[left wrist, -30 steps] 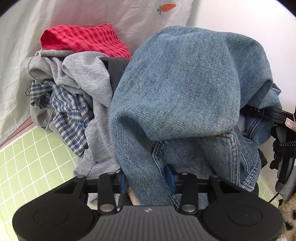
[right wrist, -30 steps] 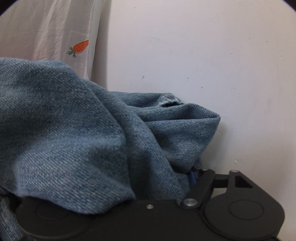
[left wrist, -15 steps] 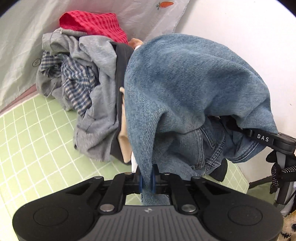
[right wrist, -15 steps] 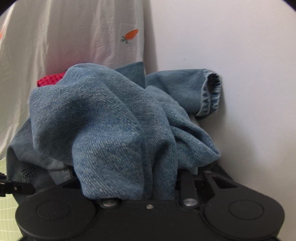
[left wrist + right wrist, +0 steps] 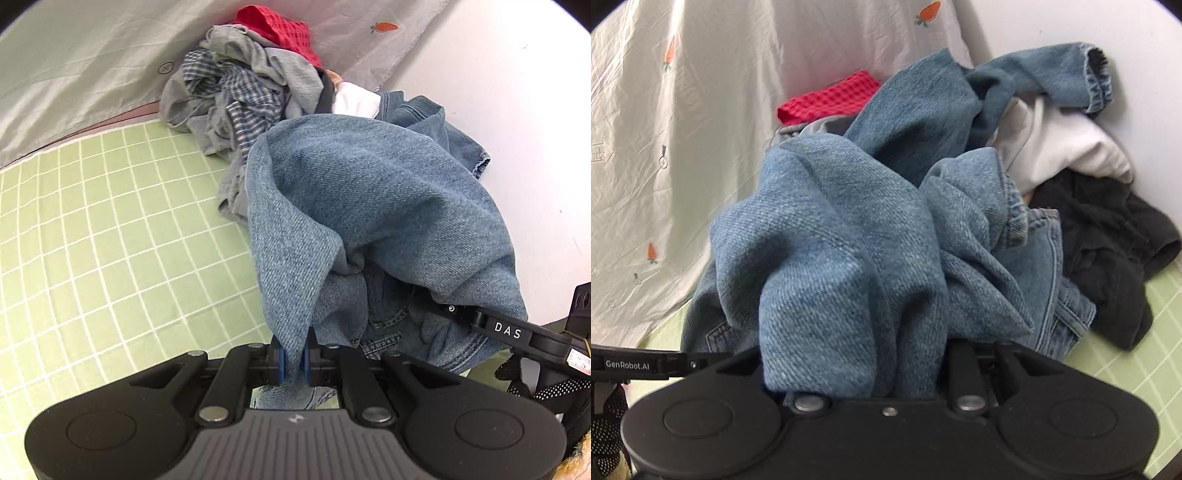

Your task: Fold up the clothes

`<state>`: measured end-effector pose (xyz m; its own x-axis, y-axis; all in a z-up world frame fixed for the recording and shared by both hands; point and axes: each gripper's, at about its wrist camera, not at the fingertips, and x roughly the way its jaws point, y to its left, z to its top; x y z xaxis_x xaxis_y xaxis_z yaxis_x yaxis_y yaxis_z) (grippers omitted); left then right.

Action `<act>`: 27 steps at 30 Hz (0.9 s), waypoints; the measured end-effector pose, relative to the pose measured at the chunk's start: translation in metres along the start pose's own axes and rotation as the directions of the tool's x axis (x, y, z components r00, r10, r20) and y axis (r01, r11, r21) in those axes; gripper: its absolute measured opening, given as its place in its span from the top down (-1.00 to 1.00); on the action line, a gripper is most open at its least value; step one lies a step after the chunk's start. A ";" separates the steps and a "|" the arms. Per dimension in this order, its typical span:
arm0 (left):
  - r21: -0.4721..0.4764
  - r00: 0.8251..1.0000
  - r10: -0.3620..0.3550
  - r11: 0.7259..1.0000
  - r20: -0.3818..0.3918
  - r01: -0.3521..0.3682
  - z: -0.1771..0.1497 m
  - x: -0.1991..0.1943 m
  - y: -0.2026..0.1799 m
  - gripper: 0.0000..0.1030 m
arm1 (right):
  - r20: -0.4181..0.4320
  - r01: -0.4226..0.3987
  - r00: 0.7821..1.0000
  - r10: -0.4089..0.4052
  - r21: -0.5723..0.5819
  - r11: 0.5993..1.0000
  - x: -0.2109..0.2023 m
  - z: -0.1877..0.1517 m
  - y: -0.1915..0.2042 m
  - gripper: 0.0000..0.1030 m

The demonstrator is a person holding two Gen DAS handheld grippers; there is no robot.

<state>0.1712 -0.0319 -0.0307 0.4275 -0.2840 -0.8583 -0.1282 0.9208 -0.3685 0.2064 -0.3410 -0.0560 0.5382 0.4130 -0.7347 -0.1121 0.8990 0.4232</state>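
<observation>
The left tongs [image 5: 294, 360] are clenched on a fold of the denim garment [image 5: 369, 206], the blue pads pinching the cloth so that it hangs up and away from the green checked sheet [image 5: 110, 240]; this grip seems meant to draw the piece clear of the pile of clothes [image 5: 243, 81] at 12 o'clock before it can be spread flat for folding. In the right wrist view the same denim [image 5: 849, 236] drapes thickly over the right tongs [image 5: 908, 373], which hides the tips, so whether they grasp it cannot be told, though the cloth bunched between the linkages suggests a hold. A sleeve cuff [image 5: 1097, 77] trails at 1 o'clock over a white garment [image 5: 1071, 147] and a black garment [image 5: 1115, 254]. Compared with half a second ago, the left view has pulled back: the pile sits farther off, more sheet shows at 9 o'clock, and the white and black garments have come into the right view.
</observation>
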 end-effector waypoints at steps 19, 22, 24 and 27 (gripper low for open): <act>-0.246 0.995 0.086 0.965 -0.047 -0.095 -0.127 -0.071 0.145 0.82 | -0.251 -0.131 0.963 0.101 -0.108 0.985 0.073 -0.139 0.184 0.52; -0.270 0.996 0.084 0.959 -0.031 -0.090 -0.142 -0.085 0.167 0.82 | -0.275 -0.148 0.955 0.111 -0.119 0.982 0.085 -0.156 0.214 0.52; -0.281 0.996 0.087 0.955 -0.017 -0.089 -0.150 -0.094 0.180 0.82 | -0.283 -0.156 0.952 0.115 -0.126 0.980 0.092 -0.165 0.232 0.52; -0.300 0.995 0.095 0.950 0.014 -0.086 -0.162 -0.111 0.202 0.82 | -0.292 -0.173 0.948 0.130 -0.128 0.976 0.103 -0.174 0.262 0.52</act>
<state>-0.0466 0.1427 -0.0679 0.4257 -0.1919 -0.8843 -0.4271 0.8189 -0.3833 0.0868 -0.0378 -0.1133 0.2514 0.5506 -0.7960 -0.3098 0.8249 0.4728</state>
